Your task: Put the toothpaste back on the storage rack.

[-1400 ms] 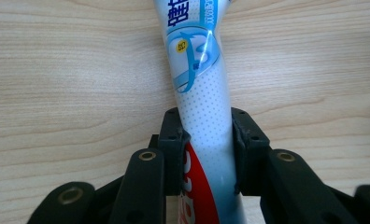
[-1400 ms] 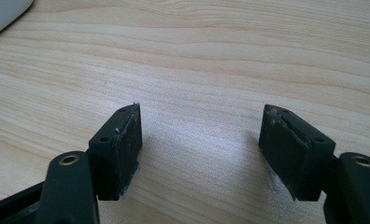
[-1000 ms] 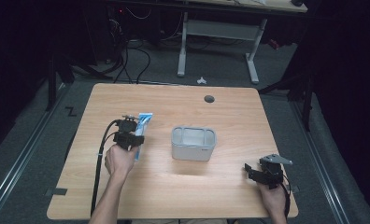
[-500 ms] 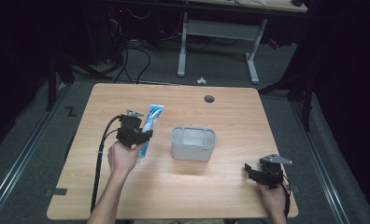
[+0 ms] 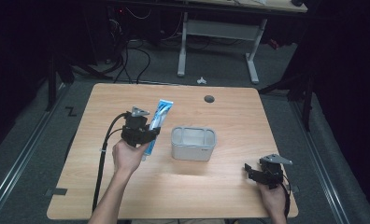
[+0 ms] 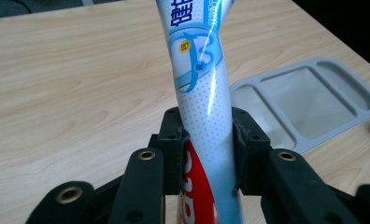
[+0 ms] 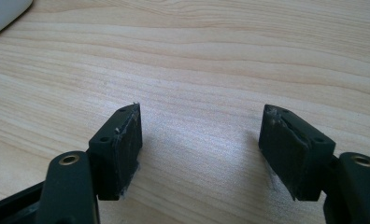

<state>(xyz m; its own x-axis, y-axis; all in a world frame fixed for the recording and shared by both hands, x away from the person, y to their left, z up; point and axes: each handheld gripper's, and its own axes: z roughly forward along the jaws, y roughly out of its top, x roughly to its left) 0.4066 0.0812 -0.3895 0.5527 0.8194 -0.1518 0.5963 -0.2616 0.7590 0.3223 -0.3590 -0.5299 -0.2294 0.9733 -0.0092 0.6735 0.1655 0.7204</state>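
- Two black jaws of the left gripper (image 6: 204, 140) are clamped on a toothpaste tube (image 6: 202, 79), pressing its sides low down near the red end, so most of the tube stands out past the pads.
- One long free end above so low a grip looks like the main risk: the tube could pivot or slide between the pads if the hand tilts or swings sharply.
- Squeezing a soft tube may dent it or push paste toward the cap; whether the cap is on cannot be told.
- In the high view the tube (image 5: 158, 122) is held above the worktop (image 5: 230, 112), just left of the grey bin (image 5: 193, 143); if it is meant for the bin, it could catch on the near rim or tip the bin.
- Resting well apart at the worktop's near right corner, the right gripper (image 7: 202, 154) has its jaws wide apart with nothing between them, too far off to steady the bin.
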